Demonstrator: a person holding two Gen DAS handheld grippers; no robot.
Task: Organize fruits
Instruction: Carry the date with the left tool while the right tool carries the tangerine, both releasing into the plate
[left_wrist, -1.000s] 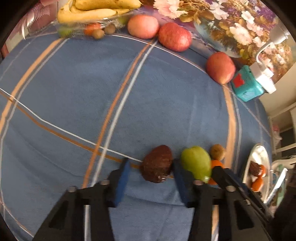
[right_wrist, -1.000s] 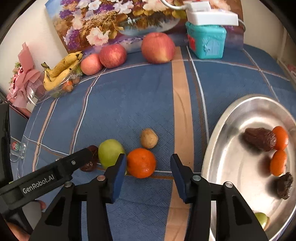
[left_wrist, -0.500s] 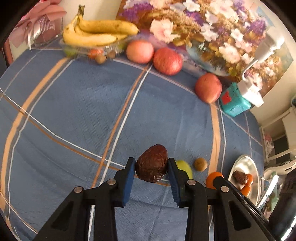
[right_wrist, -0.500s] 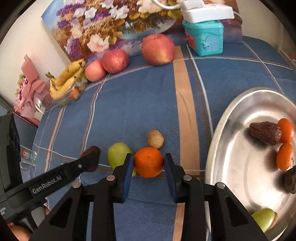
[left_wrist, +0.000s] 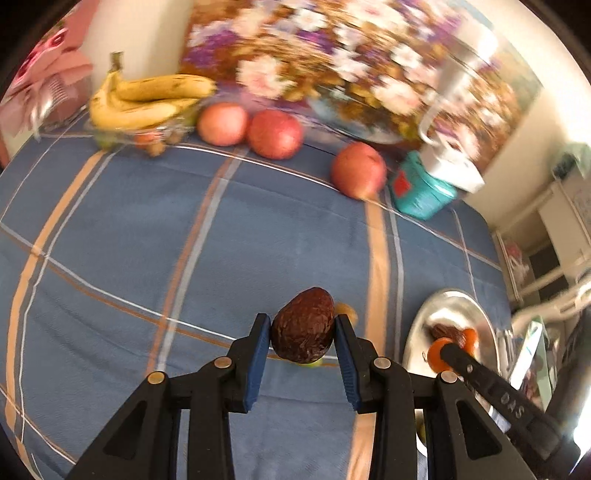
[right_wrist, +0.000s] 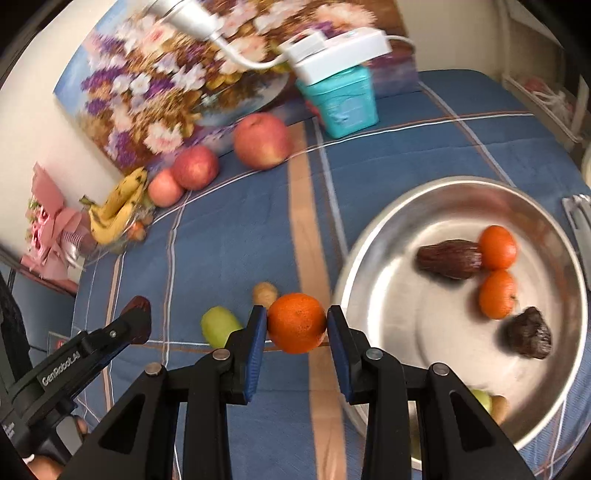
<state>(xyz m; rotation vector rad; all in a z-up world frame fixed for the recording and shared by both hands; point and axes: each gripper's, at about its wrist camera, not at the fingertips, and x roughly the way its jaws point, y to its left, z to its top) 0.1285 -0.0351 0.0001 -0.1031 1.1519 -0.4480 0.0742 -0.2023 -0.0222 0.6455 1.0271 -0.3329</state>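
With the left gripper pinching a wrinkled dark fruit and the right gripper pinching a mandarin, both above the blue cloth beside the steel plate, I feared they might collide or drop the round fruit.

**Fruit across the bench**

A tray sits on the bench at the right, with two oranges and two dates in it. Left of the tray lie a nut and a pear. Behind, three apples line up before a painting, with bananas at far left and a box to the right.
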